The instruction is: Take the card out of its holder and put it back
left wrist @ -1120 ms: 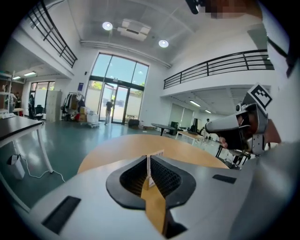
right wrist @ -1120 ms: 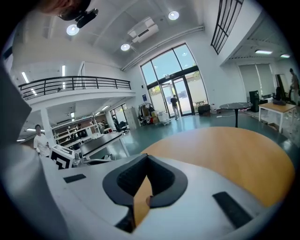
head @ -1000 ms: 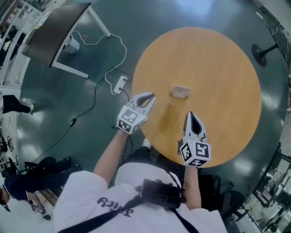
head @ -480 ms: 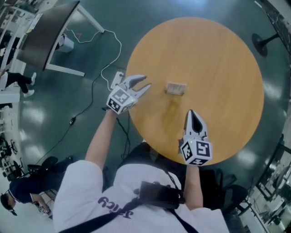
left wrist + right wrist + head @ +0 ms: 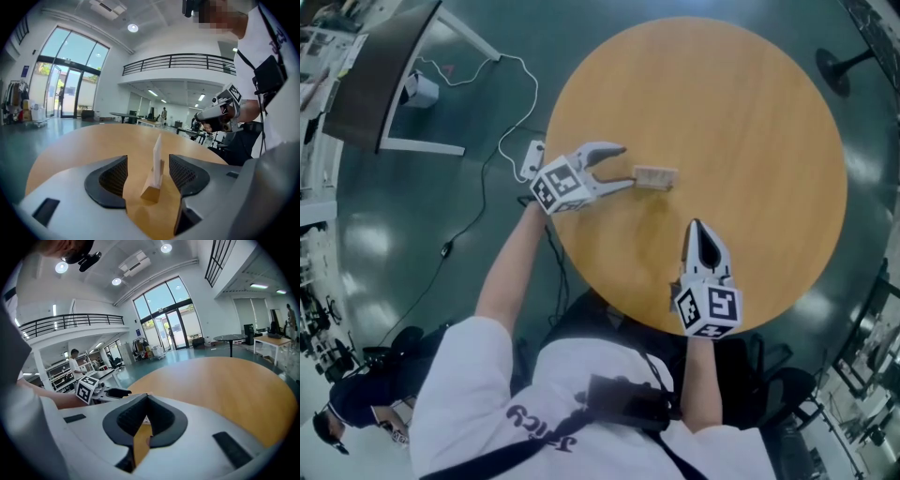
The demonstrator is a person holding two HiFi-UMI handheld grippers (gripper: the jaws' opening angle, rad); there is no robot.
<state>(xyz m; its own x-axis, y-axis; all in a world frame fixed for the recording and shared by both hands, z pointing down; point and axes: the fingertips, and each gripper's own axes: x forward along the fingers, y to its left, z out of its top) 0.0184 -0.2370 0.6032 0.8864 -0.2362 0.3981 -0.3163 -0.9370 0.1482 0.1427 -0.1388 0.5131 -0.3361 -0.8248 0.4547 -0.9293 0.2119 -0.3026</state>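
A small wooden holder [image 5: 655,176] stands left of the round table's [image 5: 750,103] middle with a white card [image 5: 157,149] upright in its slot. My left gripper [image 5: 626,166] is low on the table just left of the holder, pointing at it. Its jaws are opening and stand wide. In the left gripper view the holder [image 5: 152,187] sits in line with the gap at the fingertips, and neither pad touches it. My right gripper [image 5: 696,228] hovers near the table's front edge, shut and empty, pointing toward the holder.
On the dark floor to the left lie a white power strip [image 5: 530,159] and trailing cables. A dark desk [image 5: 366,75] stands further left, and a stand's base [image 5: 839,70] is at the upper right. People stand far off in the hall [image 5: 75,359].
My left gripper has swung from the table's left edge toward the holder, and its jaws have gone from shut to wide open. The right gripper has stayed in place.
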